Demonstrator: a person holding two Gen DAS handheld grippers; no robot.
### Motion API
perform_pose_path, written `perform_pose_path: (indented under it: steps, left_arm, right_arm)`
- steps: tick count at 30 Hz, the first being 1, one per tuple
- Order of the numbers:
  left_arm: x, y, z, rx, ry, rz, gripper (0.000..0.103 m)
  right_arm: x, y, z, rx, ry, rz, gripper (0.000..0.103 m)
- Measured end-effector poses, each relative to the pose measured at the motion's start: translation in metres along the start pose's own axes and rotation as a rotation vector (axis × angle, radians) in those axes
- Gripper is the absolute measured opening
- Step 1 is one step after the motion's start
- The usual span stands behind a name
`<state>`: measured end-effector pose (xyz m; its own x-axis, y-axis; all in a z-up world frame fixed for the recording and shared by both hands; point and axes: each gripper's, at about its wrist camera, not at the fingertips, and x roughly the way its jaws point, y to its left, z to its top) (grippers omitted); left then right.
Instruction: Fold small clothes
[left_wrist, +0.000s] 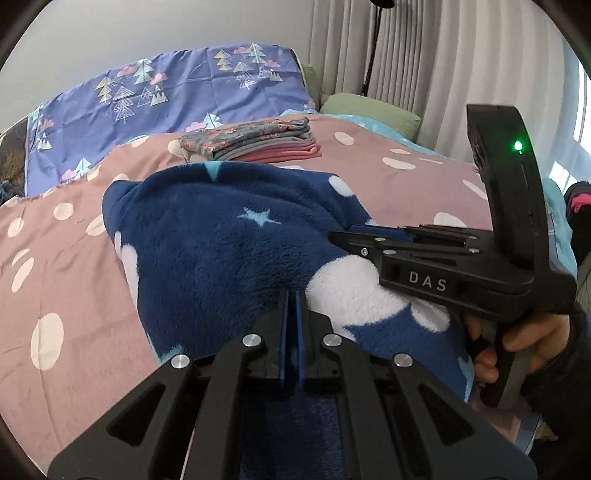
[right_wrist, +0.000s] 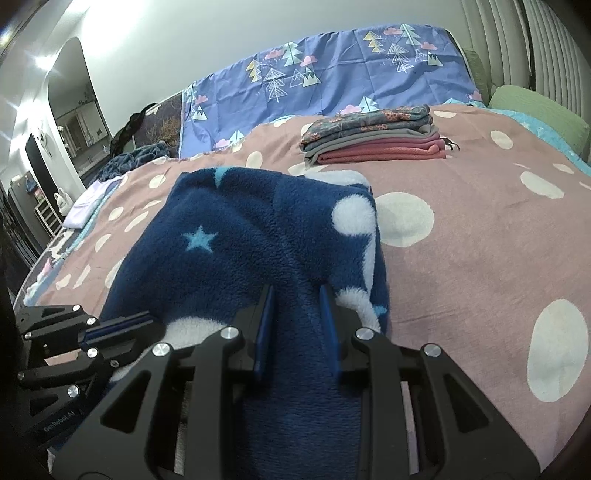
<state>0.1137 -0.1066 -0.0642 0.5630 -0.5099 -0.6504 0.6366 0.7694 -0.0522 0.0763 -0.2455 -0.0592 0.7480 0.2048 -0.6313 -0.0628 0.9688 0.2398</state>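
A navy fleece garment (left_wrist: 221, 251) with white dots and light blue stars lies on the pink dotted bedspread (left_wrist: 66, 273). It also shows in the right wrist view (right_wrist: 258, 240). My left gripper (left_wrist: 294, 295) is shut, its blue pads pinching the garment's near edge. My right gripper (right_wrist: 295, 291) is partly open, its blue pads either side of a raised ridge of the fleece. In the left wrist view the right gripper (left_wrist: 340, 236) lies flat on the garment's right side. The left gripper (right_wrist: 147, 319) shows at the lower left of the right wrist view.
A stack of folded clothes (left_wrist: 255, 142) sits further back on the bed; it also shows in the right wrist view (right_wrist: 373, 134). A purple tree-print sheet (left_wrist: 177, 96) covers the headboard. A green pillow (left_wrist: 373, 110) and curtains are at the right.
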Motion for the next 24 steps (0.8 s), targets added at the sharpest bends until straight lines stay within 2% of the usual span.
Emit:
perform_pose_path:
  steps: [3,5,7,8,10,11,12,16,20,23,24]
  left_arm:
    - [-0.002,0.003,0.000,0.008,0.009,-0.002,0.004]
    - [-0.003,0.003,-0.002,0.000,0.004,-0.006,0.004]
    - [-0.003,0.004,-0.004,-0.011,-0.003,-0.015,0.004]
    - [-0.003,0.004,-0.005,-0.012,-0.003,-0.016,0.004]
    - [-0.003,0.004,-0.005,-0.008,-0.004,-0.014,0.004]
    - [-0.002,0.004,-0.007,-0.005,-0.003,-0.022,0.004]
    - [-0.001,0.003,-0.008,0.001,-0.004,-0.024,0.004]
    - [-0.009,-0.004,-0.007,0.031,-0.025,0.000,0.004]
    - [-0.052,-0.005,-0.007,0.021,-0.072,-0.080,0.005]
    - [-0.073,-0.016,-0.020,0.047,-0.075,-0.127,0.014]
    - [-0.073,-0.020,-0.029,0.056,-0.054,-0.147,0.025]
  right_arm:
    - [-0.024,0.008,0.002,-0.004,-0.023,-0.023,0.026]
    - [-0.053,0.017,-0.002,-0.021,-0.080,0.030,0.028]
    - [-0.073,0.027,-0.011,-0.077,-0.114,0.033,0.028]
    - [-0.074,0.027,-0.016,-0.090,-0.102,0.015,0.030]
    - [-0.055,0.016,-0.032,-0.062,0.001,-0.038,0.036]
    - [-0.044,0.005,-0.043,-0.023,0.011,-0.008,0.037]
    - [-0.043,0.002,-0.048,-0.021,-0.011,0.009,0.037]
    - [-0.054,-0.005,-0.040,0.062,0.006,0.054,0.037]
    - [-0.086,-0.002,-0.045,0.075,-0.038,0.073,0.041]
    - [-0.101,-0.002,-0.059,0.068,-0.037,0.176,0.051]
    - [-0.099,-0.004,-0.062,0.048,-0.019,0.184,0.054]
